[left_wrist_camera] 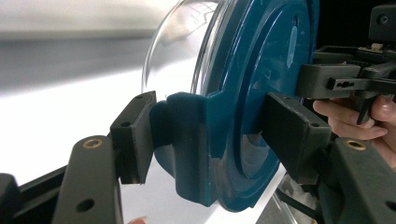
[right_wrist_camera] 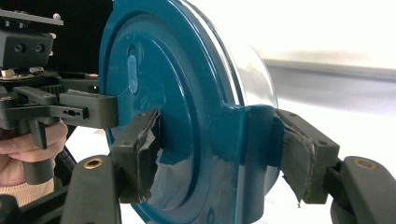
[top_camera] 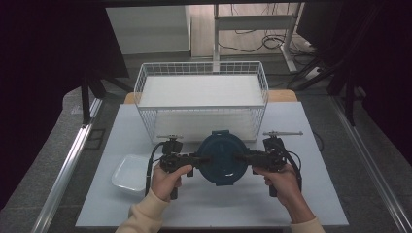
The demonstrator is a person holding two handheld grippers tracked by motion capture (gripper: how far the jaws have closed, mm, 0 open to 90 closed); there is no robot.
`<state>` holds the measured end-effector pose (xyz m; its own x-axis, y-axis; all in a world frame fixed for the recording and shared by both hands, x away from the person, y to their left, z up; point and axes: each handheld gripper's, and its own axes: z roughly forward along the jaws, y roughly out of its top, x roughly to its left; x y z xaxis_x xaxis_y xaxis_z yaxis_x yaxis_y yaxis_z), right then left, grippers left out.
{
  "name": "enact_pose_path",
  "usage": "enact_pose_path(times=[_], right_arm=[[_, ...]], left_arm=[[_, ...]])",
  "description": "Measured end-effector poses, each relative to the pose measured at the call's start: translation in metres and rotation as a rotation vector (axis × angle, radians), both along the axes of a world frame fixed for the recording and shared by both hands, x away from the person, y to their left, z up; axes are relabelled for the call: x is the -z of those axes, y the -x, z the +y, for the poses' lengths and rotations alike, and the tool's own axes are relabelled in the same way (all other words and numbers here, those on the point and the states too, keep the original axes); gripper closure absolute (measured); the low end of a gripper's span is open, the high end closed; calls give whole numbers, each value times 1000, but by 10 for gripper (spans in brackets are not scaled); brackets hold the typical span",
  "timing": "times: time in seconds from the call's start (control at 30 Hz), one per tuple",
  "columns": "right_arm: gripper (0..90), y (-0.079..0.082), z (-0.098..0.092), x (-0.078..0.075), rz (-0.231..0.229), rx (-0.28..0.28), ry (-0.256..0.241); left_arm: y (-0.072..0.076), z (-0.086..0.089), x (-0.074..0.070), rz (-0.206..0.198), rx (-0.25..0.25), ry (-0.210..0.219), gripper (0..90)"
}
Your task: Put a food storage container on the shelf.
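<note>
Round teal lid [top_camera: 223, 158] on clear bowl [left_wrist_camera: 175, 46], apparently glass, clip flaps

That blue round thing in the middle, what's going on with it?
A person holds a set of tongs in each hand and grips a round container with a blue lid from both sides. The left tongs clamp a lid latch on one side, and the right tongs clamp the opposite latch. The clear bowl is attached under the lid. A white wire basket stands just behind, and a white tray lies to the left on the table.
</note>
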<state>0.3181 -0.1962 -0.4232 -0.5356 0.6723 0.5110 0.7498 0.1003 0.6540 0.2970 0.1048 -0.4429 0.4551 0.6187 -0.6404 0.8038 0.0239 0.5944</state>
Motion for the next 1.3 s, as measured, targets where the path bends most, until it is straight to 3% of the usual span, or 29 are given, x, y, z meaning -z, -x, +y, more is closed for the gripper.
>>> enact_pose_path(times=[0.2, 0.67, 1.03, 1.3], right_arm=[[347, 0, 2, -5, -13, -4, 9], [350, -3, 9, -19, -42, -15, 5], [351, -6, 10, -41, -77, -21, -4], [354, -7, 15, -52, -81, -20, -6]], left_arm=[[-2, 4, -1, 14, 4, 20, 372], [-4, 12, -16, -1, -5, 24, 373], [-7, 13, -38, -28, -9, 23, 372], [-9, 20, -51, -24, -11, 25, 372]])
